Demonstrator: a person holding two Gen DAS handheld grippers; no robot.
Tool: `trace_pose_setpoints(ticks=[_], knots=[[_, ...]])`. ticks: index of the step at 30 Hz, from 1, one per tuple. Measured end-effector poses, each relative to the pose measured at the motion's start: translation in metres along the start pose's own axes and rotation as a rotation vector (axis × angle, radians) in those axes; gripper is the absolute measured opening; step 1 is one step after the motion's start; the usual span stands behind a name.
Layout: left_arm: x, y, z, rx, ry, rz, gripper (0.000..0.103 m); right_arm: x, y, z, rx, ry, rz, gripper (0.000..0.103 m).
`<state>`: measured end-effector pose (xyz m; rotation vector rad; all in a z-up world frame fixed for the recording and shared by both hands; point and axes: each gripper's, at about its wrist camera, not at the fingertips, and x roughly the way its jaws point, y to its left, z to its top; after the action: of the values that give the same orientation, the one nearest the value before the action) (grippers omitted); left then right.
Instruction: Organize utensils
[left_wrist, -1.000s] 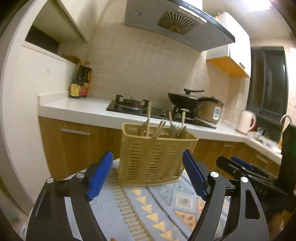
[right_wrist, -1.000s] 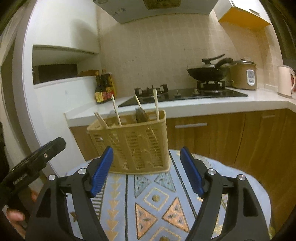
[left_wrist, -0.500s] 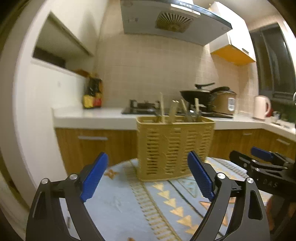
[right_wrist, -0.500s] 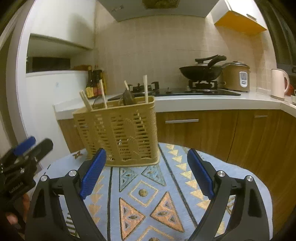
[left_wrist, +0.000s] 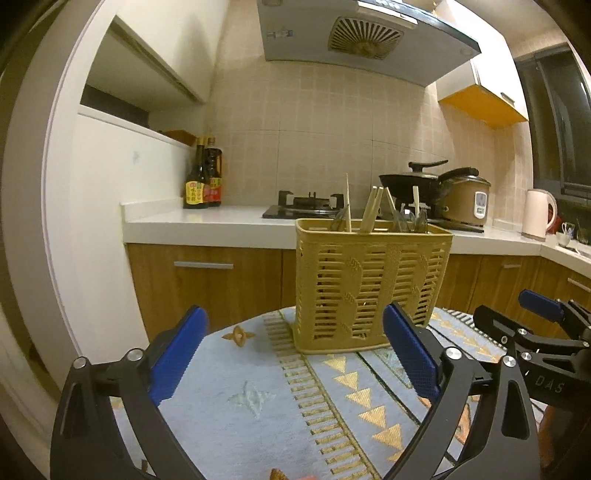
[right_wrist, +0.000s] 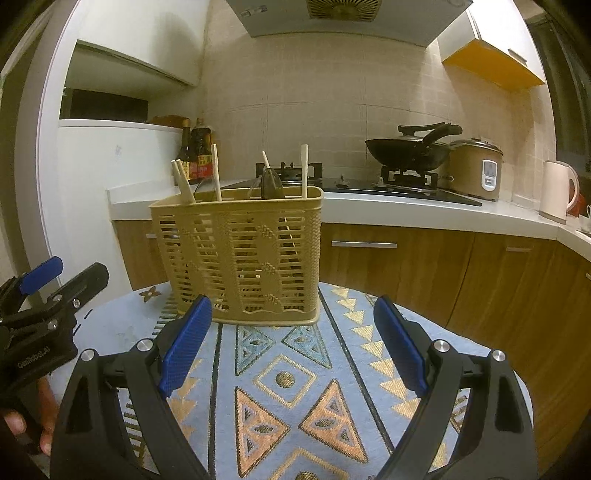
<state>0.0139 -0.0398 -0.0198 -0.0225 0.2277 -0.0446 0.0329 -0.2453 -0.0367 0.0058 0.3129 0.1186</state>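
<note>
While I hold both claws low over the patterned cloth (right_wrist: 284, 376) on the round table, the yellow slotted caddy (right_wrist: 240, 258) stands upright near the table's far edge, its long side running left to right across my view. My right claw (right_wrist: 291, 343) is spread wide with nothing between its blue pads (right_wrist: 184, 345), and it points straight at the caddy's broad face, stopping just short of the base. My left claw (left_wrist: 295, 354) is spread wide and empty as well; it looks at the caddy (left_wrist: 369, 284) from the left, so I see one corner and the long side receding to the right. Its right pad (left_wrist: 410, 354) overlaps the caddy's lower right corner in that view, though I cannot tell whether they touch.

Wooden chopsticks (right_wrist: 216, 173) stick up out of the caddy, handles down and tips up, most leaning slightly. Toward the left end a pair (right_wrist: 183, 181) tilts to the left; another stick (right_wrist: 304, 171) stands nearly vertical toward the right end. Between them a dark spoon bowl (right_wrist: 271, 182) rises just above the rim. From the left view I see chopsticks (left_wrist: 371, 210) bunched mid-caddy and metal utensils (left_wrist: 406, 221) at the right.

Behind the table, on the kitchen counter (right_wrist: 424, 214), sit a wok (right_wrist: 410, 147), a rice cooker (right_wrist: 478, 168), a kettle (right_wrist: 559, 192) and sauce bottles (left_wrist: 203, 179).
</note>
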Motion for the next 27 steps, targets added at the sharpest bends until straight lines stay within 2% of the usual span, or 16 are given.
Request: trace_pose_setpoints(ticks=[10, 27], knots=[[0.003, 0.001, -0.001, 0.001, 0.014, -0.007, 0.095, 0.004, -0.01, 0.0, 0.046, 0.027, 0.023, 0.085], [0.003, 0.0, -0.002, 0.014, 0.028, -0.014, 0.095, 0.005, -0.009, -0.001, 0.037, 0.028, 0.033, 0.085]])
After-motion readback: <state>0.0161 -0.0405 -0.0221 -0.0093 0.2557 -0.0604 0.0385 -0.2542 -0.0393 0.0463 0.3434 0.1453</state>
